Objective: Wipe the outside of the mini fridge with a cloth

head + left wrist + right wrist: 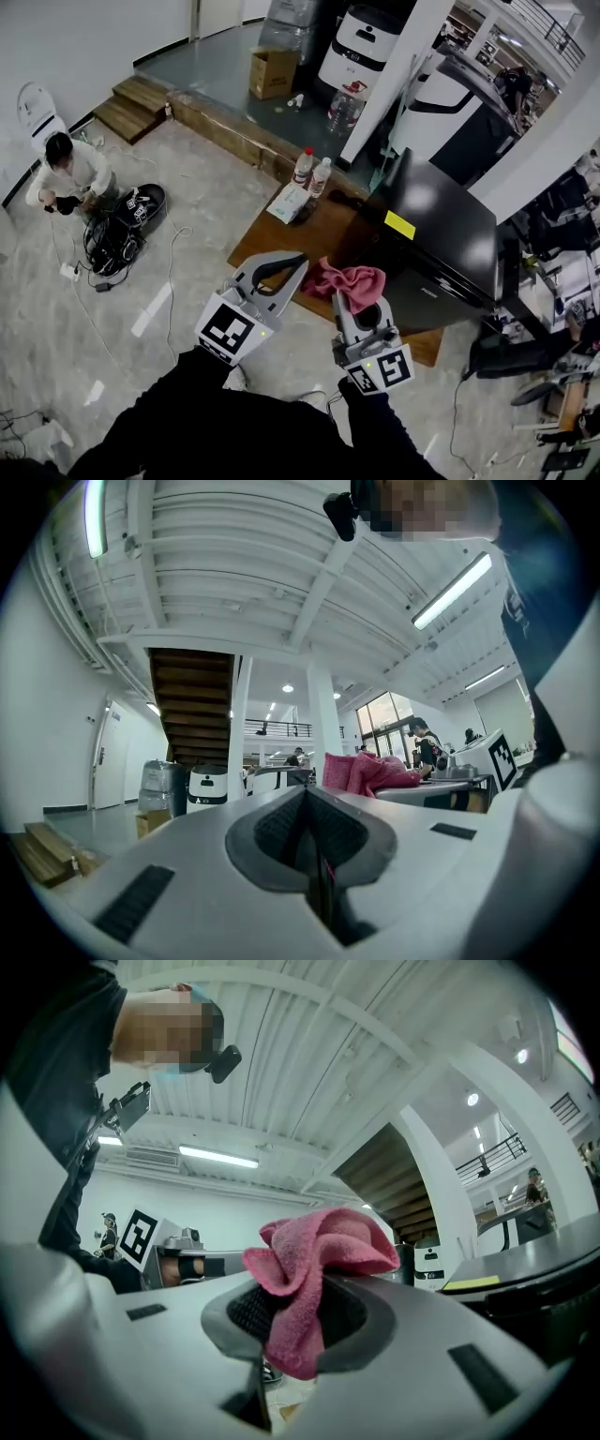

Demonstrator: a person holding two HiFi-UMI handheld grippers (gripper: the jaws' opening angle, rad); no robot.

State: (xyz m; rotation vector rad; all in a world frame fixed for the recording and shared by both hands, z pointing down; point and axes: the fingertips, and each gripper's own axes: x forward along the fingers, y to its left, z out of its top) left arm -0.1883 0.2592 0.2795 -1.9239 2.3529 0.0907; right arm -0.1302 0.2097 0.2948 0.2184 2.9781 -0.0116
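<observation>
Wooden platform [279, 240] under black mini fridge [441, 234], two bottles [303, 167]

sleeves [187, 417]: long, black, softly creased, one on each arm
left gripper [295, 264]: light grey moulded shell that narrows toward the tip
right gripper [349, 298]: same light grey shell, with a rounded hump behind the fingers
marker cubes [228, 330]: white faces with black square patterns, one at the back of each gripper
fingers [281, 829]: dark grey ribbed pads, sunk in a mid-grey collar
slots [136, 902]: black rectangles set into the shell on either side
head camera [225, 1061]: small, black, on a short mount
</observation>
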